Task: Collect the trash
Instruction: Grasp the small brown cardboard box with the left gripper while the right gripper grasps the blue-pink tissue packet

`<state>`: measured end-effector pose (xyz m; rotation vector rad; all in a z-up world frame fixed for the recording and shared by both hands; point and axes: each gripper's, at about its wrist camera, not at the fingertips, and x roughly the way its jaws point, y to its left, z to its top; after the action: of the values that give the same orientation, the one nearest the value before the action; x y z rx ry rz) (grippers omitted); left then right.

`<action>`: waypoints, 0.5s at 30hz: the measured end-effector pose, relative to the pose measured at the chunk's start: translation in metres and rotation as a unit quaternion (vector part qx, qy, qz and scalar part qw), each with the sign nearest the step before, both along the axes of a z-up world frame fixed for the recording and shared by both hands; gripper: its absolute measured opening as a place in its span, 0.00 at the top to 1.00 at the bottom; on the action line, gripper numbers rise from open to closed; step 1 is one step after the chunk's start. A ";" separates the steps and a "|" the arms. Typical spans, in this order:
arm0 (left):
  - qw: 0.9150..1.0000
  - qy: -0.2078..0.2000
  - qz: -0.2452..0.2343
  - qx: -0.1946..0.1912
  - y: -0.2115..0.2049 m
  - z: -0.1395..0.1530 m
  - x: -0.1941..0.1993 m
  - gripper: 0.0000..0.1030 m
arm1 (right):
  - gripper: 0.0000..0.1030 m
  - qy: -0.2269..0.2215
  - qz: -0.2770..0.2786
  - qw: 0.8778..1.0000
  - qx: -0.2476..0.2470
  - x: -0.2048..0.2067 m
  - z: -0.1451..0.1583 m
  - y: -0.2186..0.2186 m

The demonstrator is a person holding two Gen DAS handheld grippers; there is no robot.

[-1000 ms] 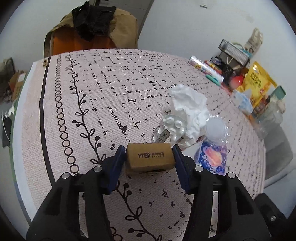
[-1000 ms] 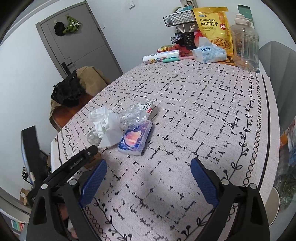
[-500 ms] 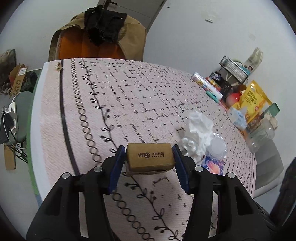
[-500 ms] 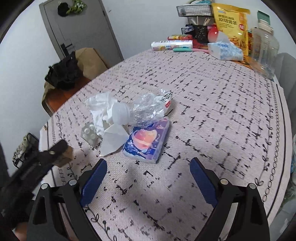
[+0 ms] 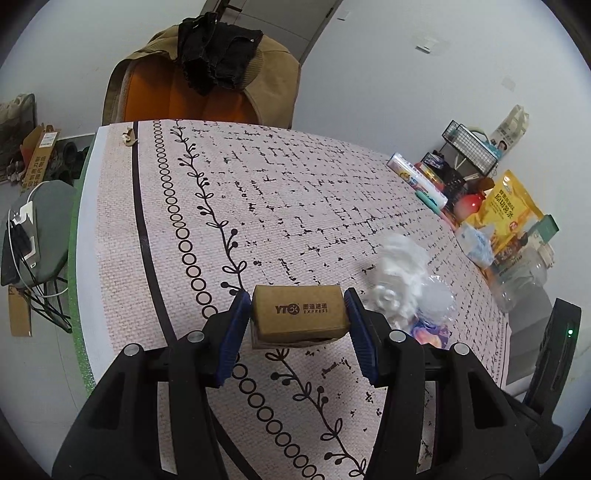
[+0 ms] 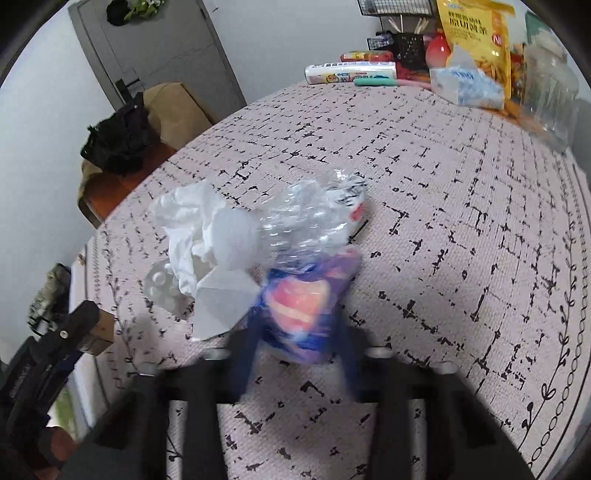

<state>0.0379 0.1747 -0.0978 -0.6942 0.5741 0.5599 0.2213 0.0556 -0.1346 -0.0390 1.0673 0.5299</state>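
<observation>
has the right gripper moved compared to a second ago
Yes. The right gripper has moved forward across the table to the purple packet, its fingers now narrowed around it.

Two grippers – the left gripper [image 5: 297, 325] at lower centre of its frame, the right gripper [image 6: 295, 354] blurred at lower centre of its own. One box [image 5: 299, 314]. One tissue wad [image 6: 192, 221], one bottle [image 6: 295, 225], one blister pack [image 6: 162, 288] and one tissue pack [image 6: 303, 306] – all mid-frame. At upper right: one snack bag [image 6: 476, 33], one roll [image 6: 351, 72], one jug [image 6: 550, 88]. One chair [image 5: 199, 99], top centre.
</observation>
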 end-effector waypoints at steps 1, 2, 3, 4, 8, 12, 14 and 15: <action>1.000 0.000 -0.002 0.002 -0.002 0.001 0.000 0.49 | 0.89 0.005 -0.001 1.000 0.007 0.000 0.000 -0.005; 1.000 -0.001 -0.004 0.004 -0.003 0.003 0.001 0.49 | 0.90 0.009 -0.003 1.000 0.014 0.000 0.001 -0.009; 1.000 -0.002 -0.006 0.005 -0.006 0.004 0.001 0.49 | 0.91 0.011 -0.006 1.000 0.020 -0.001 0.002 -0.015; 1.000 -0.003 -0.008 0.006 -0.008 0.006 0.002 0.49 | 0.92 0.012 -0.010 1.000 0.027 -0.003 0.004 -0.021; 1.000 -0.010 -0.023 0.012 -0.021 0.014 0.005 0.49 | 0.92 0.014 -0.015 0.998 0.051 -0.014 0.013 -0.043; 0.999 -0.019 -0.040 0.020 -0.036 0.023 0.008 0.49 | 0.92 0.005 -0.023 0.998 0.066 -0.028 0.026 -0.065; 0.998 -0.023 -0.050 0.022 -0.044 0.027 0.009 0.49 | 0.92 0.000 -0.029 0.997 0.073 -0.032 0.032 -0.076; 0.998 -0.025 -0.056 0.023 -0.048 0.029 0.010 0.49 | 0.92 -0.002 -0.031 0.997 0.075 -0.035 0.034 -0.081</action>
<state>0.0478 0.1263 -0.0686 -0.6272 0.5483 0.4498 0.1868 -0.0254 -0.1003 0.1258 1.0188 0.5521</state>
